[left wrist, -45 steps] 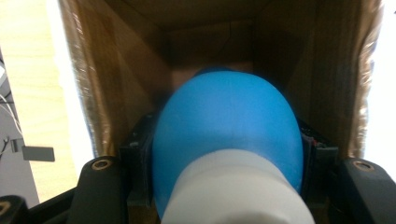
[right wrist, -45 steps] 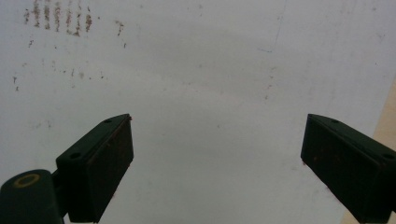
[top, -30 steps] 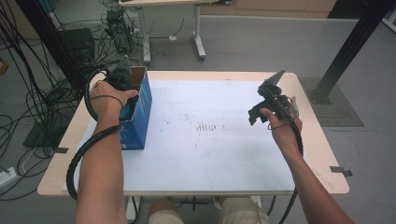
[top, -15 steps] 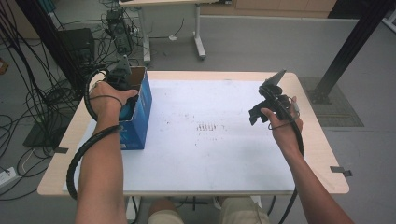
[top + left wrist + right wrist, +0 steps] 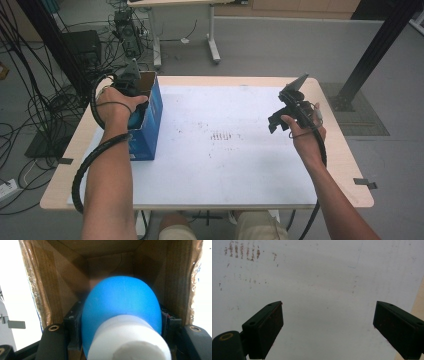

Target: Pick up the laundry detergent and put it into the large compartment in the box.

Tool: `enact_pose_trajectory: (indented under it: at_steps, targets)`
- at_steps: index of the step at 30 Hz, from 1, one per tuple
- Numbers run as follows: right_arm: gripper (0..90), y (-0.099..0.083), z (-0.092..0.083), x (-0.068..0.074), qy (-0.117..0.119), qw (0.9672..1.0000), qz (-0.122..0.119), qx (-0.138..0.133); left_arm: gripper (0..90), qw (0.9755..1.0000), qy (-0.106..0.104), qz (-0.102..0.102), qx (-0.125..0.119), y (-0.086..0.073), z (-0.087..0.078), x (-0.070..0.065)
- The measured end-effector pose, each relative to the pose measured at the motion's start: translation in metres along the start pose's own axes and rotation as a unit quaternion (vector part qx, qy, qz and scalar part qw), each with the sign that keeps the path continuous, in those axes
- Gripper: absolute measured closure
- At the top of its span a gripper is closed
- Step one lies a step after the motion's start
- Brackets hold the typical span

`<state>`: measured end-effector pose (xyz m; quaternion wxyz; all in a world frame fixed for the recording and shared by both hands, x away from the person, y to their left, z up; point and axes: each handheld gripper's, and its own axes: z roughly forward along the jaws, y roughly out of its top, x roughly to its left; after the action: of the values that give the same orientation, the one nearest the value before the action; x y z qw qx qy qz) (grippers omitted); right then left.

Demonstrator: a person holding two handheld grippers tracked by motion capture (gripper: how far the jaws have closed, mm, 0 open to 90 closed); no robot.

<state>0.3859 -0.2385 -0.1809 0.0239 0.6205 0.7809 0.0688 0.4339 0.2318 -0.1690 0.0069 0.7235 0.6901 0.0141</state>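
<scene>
My left gripper [image 5: 121, 323] reaches down into an open cardboard box [image 5: 150, 125], blue outside and brown inside [image 5: 62, 277], at the table's left edge. Its jaws are shut on a round blue object [image 5: 121, 302] with a white cylindrical neck [image 5: 127, 340] that points back toward the camera. In the high view the person's left hand [image 5: 117, 105] covers the gripper at the box's mouth. My right gripper [image 5: 277, 122] hangs over the right side of the white tabletop [image 5: 225, 170]. Its jaws [image 5: 328, 325] stand wide open with nothing between them.
Small brown marks [image 5: 222, 136] dot the middle of the tabletop. Cables and equipment [image 5: 45, 100] lie on the floor to the left. Another table's legs [image 5: 212, 35] stand behind, and a black post [image 5: 370, 55] rises at the right.
</scene>
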Motion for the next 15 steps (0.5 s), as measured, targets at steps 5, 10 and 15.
enact_pose_trajectory:
  at_steps: [5, 10, 15]
  targets:
    - [9.2, -0.0004, -0.0014, -0.0003, 0.000, 1.0000, 0.000, -0.002, 37.2, 1.0000, 0.000, 0.000, 0.000, 0.0003, -0.0001, -0.0003]
    - [9.2, -0.0007, -0.0008, -0.0006, 0.000, 1.0000, 0.001, -0.003, 37.3, 1.0000, 0.000, 0.001, -0.002, -0.0004, 0.0001, 0.0003]
    - [9.2, -0.0007, -0.0003, -0.0005, 0.000, 1.0000, 0.002, -0.002, 37.2, 1.0000, 0.000, 0.001, -0.003, -0.0008, 0.0002, 0.0004]
